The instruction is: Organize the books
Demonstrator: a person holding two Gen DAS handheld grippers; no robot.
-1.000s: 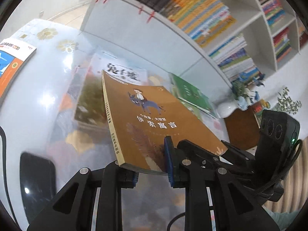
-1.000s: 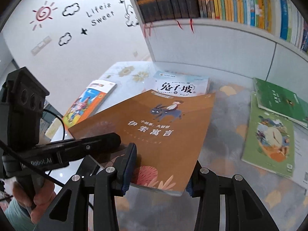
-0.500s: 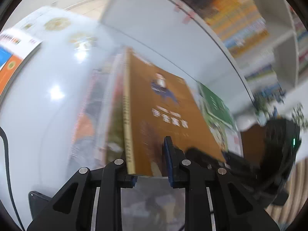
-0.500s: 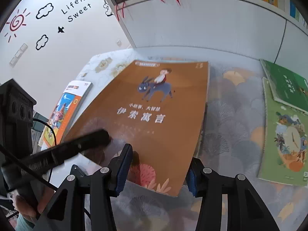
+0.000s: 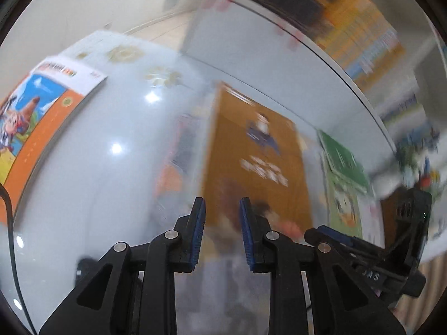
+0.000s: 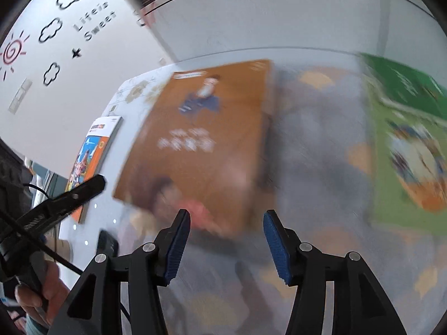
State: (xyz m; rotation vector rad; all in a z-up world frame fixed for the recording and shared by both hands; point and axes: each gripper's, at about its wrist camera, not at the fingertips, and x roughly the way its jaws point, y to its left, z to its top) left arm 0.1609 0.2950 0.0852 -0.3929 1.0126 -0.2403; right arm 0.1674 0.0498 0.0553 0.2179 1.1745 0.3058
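The brown book [image 5: 251, 153] with a donkey rider on its cover lies flat on the table, on top of another book, and both views are blurred. My left gripper [image 5: 222, 212] hovers at its near edge with the jaws opening a little and nothing pressed between the pads. In the right wrist view the same brown book [image 6: 206, 139] ends just ahead of my right gripper [image 6: 226, 220]. Its jaws are opening wide and its pads stand clear of the cover.
An orange and blue picture book [image 5: 42, 111] lies at the table's left side. Two green books [image 6: 405, 139] lie to the right. A filled bookshelf [image 5: 349, 28] rises behind the table. A dark flat device [image 6: 107, 243] sits near the front edge, beside a person's hand [image 6: 36, 298].
The brown book was held tilted between both grippers. Now it lies flat on the stack, both grippers have let go of it and their jaws have spread.
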